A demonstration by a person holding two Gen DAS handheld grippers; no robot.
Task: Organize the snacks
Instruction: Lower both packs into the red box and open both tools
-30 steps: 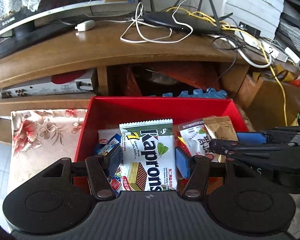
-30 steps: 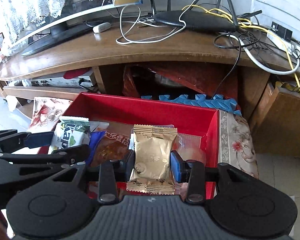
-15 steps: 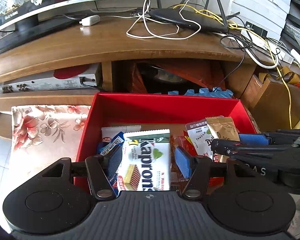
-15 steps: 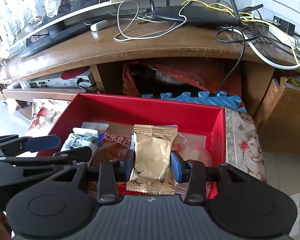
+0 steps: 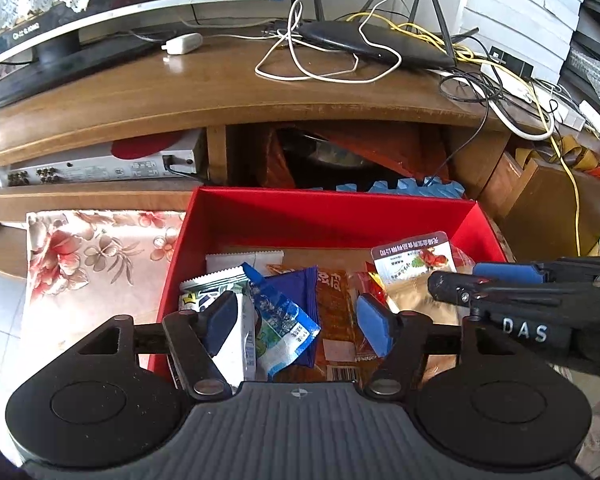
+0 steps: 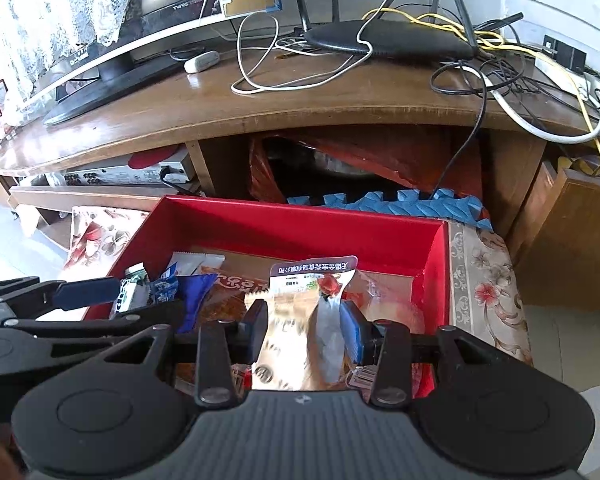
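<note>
A red box [image 5: 332, 216] holds several snack packets. My left gripper [image 5: 298, 320] is open above its left part. The green and white Kaprons wafer packet [image 5: 232, 320] lies in the box against the left finger, beside a blue packet [image 5: 288, 312] and an orange packet [image 5: 336, 312]. My right gripper [image 6: 304, 332] is open over the box's right part [image 6: 440, 248]. The gold packet [image 6: 288, 344] is blurred between its fingers, over other packets. A white-labelled packet [image 6: 316, 276] stands behind it. The right gripper shows at the right of the left wrist view [image 5: 500, 280].
A wooden TV stand [image 5: 220, 96] rises behind the box, with a router [image 5: 376, 44], cables and a monitor [image 5: 100, 8] on top. A floral cloth [image 5: 92, 264] lies under and beside the box. A brown cabinet [image 6: 580, 240] stands at the right.
Both grippers have opened. The Kaprons packet has dropped into the box's left side. The gold packet has left the right gripper's hold and is blurred.
</note>
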